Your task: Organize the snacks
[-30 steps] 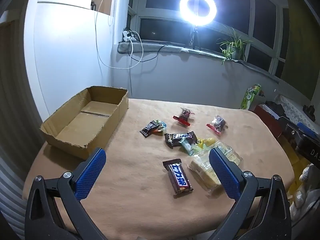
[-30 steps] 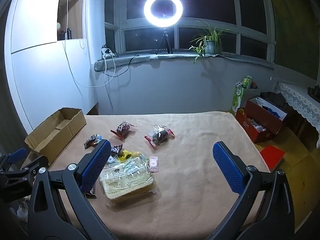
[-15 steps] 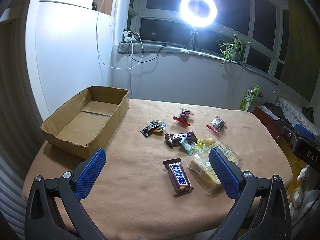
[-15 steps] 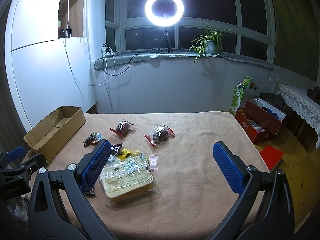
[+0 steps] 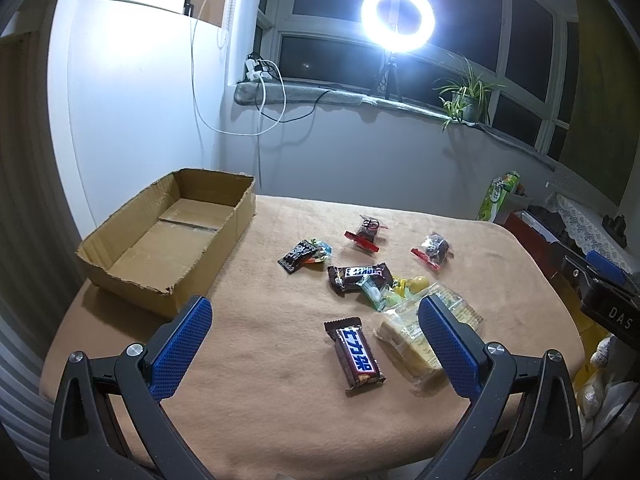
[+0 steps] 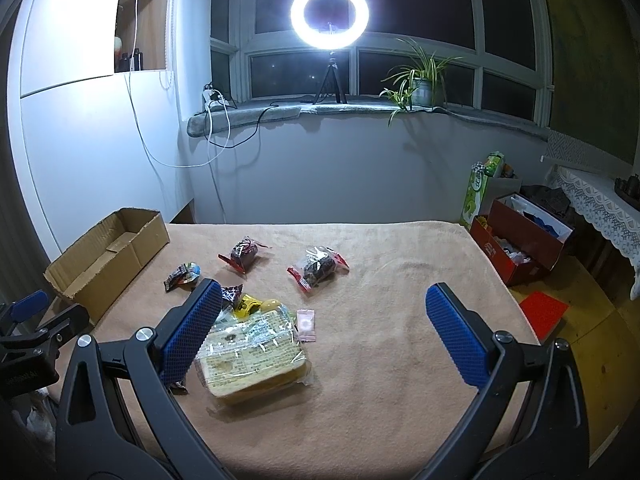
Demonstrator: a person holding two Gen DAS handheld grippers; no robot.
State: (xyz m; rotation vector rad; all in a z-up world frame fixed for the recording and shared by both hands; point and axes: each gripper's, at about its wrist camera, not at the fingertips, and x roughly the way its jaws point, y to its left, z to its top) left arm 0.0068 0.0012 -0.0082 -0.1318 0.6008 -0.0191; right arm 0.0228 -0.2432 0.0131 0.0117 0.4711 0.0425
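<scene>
While both of my hands hover above the near edge of the worktop (image 6: 400, 280), my left gripper (image 5: 316, 340) is spread wide and empty, and my right gripper (image 6: 324, 330) is spread just as wide with nothing between its pads. At the left of both views, the cardboard box (image 5: 168, 240) sits open with only its bare floor showing. Loose snacks lie in the middle of the worktop: a chocolate bar (image 5: 357, 354) low in the left view, a clear-wrapped cake pack (image 6: 252, 356) just beside it, a second chocolate bar (image 5: 359, 276) touching a heap of small sweets (image 5: 394, 290), two red-edged packets (image 6: 318, 268) farther back, and a pink sachet (image 6: 306, 325). Across the top stands a ring light (image 6: 329, 14) beside a potted plant (image 6: 420, 80) on the windowsill.
</scene>
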